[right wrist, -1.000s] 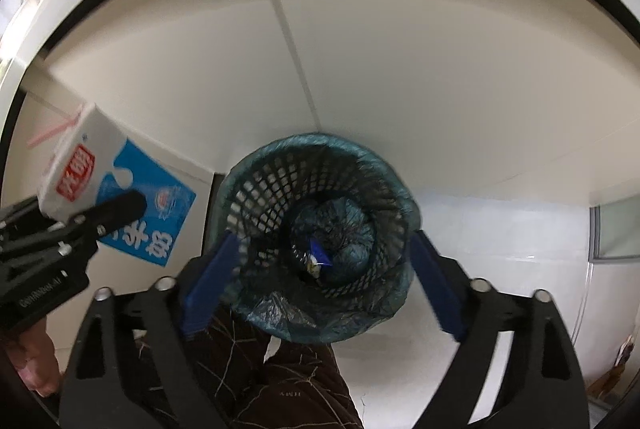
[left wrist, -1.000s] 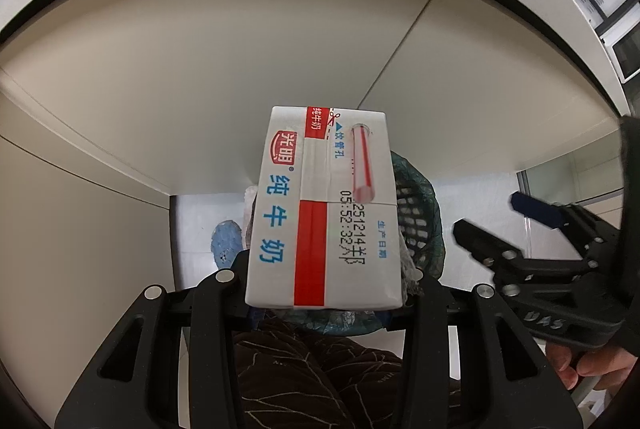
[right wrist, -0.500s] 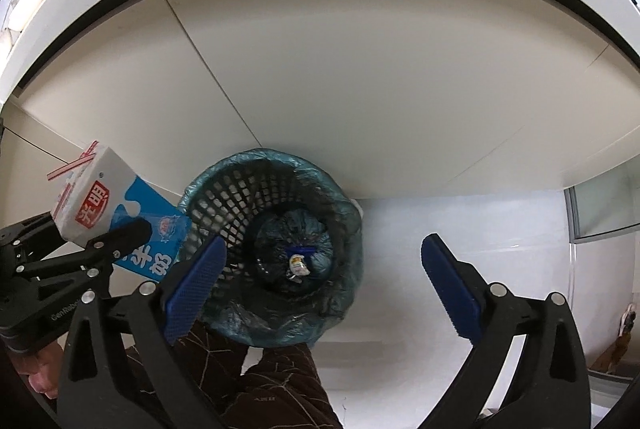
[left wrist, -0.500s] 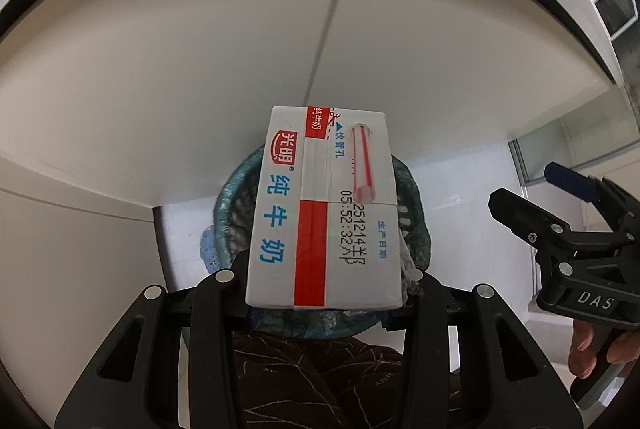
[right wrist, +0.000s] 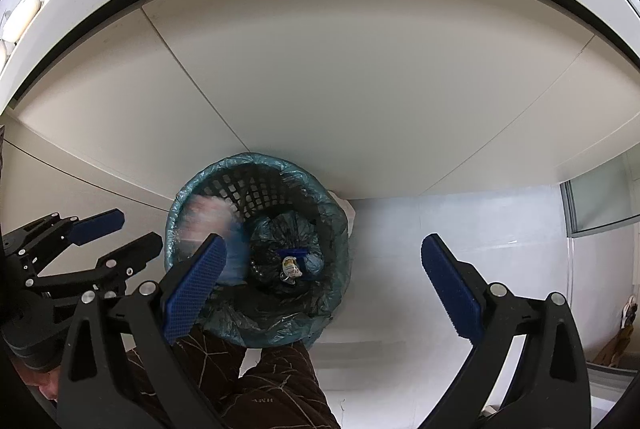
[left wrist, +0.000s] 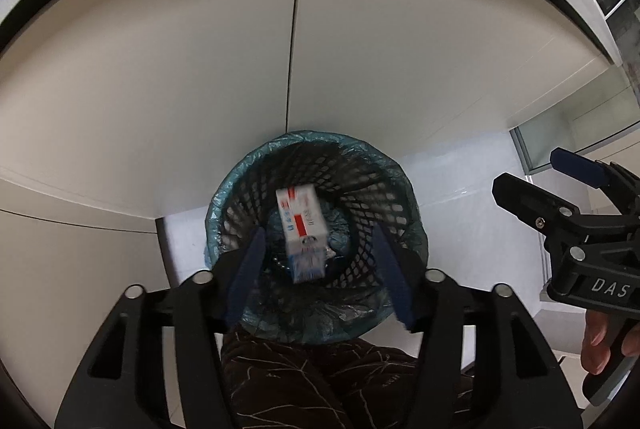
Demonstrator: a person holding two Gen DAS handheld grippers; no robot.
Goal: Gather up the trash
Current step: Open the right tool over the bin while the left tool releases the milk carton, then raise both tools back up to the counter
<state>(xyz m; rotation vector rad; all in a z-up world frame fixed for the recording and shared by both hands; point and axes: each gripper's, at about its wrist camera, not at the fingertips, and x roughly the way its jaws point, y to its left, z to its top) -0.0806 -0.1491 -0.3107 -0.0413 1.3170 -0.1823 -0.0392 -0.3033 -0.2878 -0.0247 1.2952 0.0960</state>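
left claw (left wrist: 318, 277) is opening over the bin (left wrist: 316, 165), pads no longer touching anything. the milk carton (left wrist: 302, 229), which a sec ago sat clamped between those pads w/ its printed side filling the view, is now loose and blurred inside the bin, small, between the blue pads in the pic but clear of both. in the right wrist view it shows only as a pale smear (right wrist: 208, 217) at the bin's left inner wall, just above the right claw's left pad.

bin: black mesh basket w/ a teal bag folded over the rim, standing on the pale floor (right wrist: 480, 221) against the cream cabinet doors (left wrist: 200, 49). at the bottom lies a knotted dark bag (right wrist: 288, 233) w/ a small wrapper (right wrist: 291, 266) and a blue scrap beside it, same spot as before.

right claw (right wrist: 320, 281) is wide, nothing between its pads; half a sec ago about as wide, a sec ago a bit narrower and centred on the bin. now the bin sits toward its left pad, bare floor under the rest of the gap. from the left wrist view the right claw (left wrist: 536, 181) is at the far right edge, well apart from the bin, a hand (left wrist: 600, 333) on its handle.

left view now has the bin centred below; a sec ago it was mostly hidden behind the carton. dark patterned trouser leg (left wrist: 320, 381) at the bottom of both views.
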